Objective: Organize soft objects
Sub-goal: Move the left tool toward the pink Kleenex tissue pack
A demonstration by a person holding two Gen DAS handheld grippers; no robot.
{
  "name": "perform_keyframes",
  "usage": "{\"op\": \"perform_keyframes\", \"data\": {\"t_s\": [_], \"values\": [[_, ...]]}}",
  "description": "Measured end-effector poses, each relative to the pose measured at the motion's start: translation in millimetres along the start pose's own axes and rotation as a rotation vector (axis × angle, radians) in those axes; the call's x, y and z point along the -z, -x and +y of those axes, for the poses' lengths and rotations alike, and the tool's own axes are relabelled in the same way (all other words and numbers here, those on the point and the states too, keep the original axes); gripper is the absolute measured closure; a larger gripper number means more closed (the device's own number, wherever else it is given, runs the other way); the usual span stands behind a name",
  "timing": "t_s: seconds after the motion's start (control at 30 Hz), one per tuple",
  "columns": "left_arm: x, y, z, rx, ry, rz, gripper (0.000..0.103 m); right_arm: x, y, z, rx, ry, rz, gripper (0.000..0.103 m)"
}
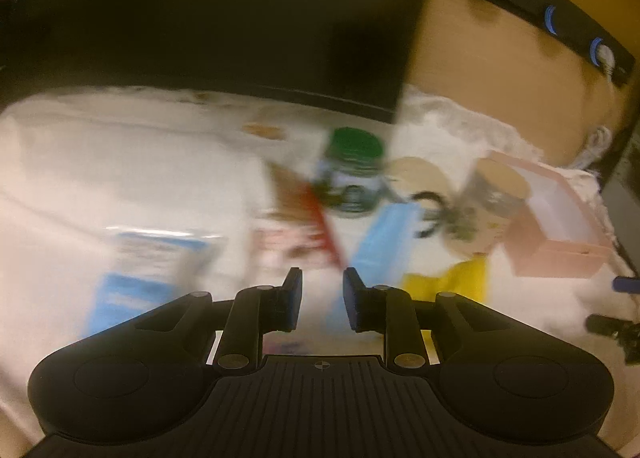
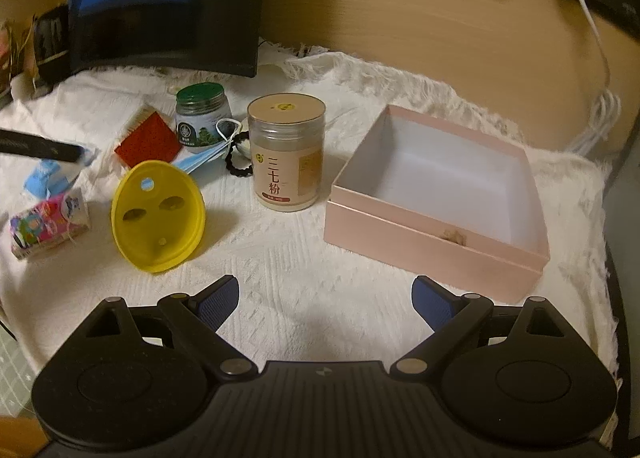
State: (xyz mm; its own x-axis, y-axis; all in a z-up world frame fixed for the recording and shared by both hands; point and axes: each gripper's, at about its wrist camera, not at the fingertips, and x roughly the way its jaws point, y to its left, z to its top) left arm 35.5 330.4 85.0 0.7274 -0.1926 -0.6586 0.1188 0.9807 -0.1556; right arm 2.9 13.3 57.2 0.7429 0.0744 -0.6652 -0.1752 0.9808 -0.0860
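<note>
Reaching into the clutter is where trouble could start: the soft things lie packed among hard ones. The blue face mask [image 2: 200,160] lies crumpled against the green-lidded jar [image 2: 203,116] and close to the tall beige canister [image 2: 289,154], with one ear loop up against the jar; a pull on the mask could, I judge, drag or tip the jar, and the black hair tie [image 2: 237,166] beside the canister might come along tangled. The yellow plastic funnel-like piece [image 2: 158,218] leans on its rim in front of them and would likely roll if nudged.

The left wrist view is heavily smeared, so aiming from it looks unreliable. The left hand-held gripper [image 1: 322,298] has its jaws narrow with nothing visible between them. The right hand-held gripper [image 2: 325,300] stands wide and empty over the white cloth [image 2: 304,258] that covers the table.

Other soft items sit at the left: a small colourful tissue pack [image 2: 50,226] and a pale blue packet [image 2: 44,176]. The mask looks thin, pleated and limp. The open pink box [image 2: 432,242], right of the canister, shows a bare white inside and seems the likely destination.
</note>
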Motion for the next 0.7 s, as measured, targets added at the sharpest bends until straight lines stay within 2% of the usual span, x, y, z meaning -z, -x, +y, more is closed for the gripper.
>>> {"op": "perform_keyframes", "data": {"t_s": [0.1,0.17,0.33,0.4,0.47,0.7], "values": [[9,8,30,0.045,-0.02,0.068,0.078,-3,-7,8,-0.019,0.015,0.01,0.009],[14,6,36,0.073,-0.049,0.124,0.078,-7,-13,14,-0.028,0.028,0.011,0.009],[35,-14,23,0.03,-0.164,0.24,0.076,-17,-19,36,-0.069,0.092,-0.007,0.009],[43,-11,13,0.038,-0.239,0.228,0.071,-18,-17,43,-0.096,0.119,-0.021,0.009],[47,-11,3,0.062,-0.285,0.237,0.071,-19,-18,50,-0.125,0.139,-0.027,0.009],[54,-13,-15,0.127,-0.316,0.26,0.07,-26,-21,74,-0.211,0.198,-0.067,0.009]]}}
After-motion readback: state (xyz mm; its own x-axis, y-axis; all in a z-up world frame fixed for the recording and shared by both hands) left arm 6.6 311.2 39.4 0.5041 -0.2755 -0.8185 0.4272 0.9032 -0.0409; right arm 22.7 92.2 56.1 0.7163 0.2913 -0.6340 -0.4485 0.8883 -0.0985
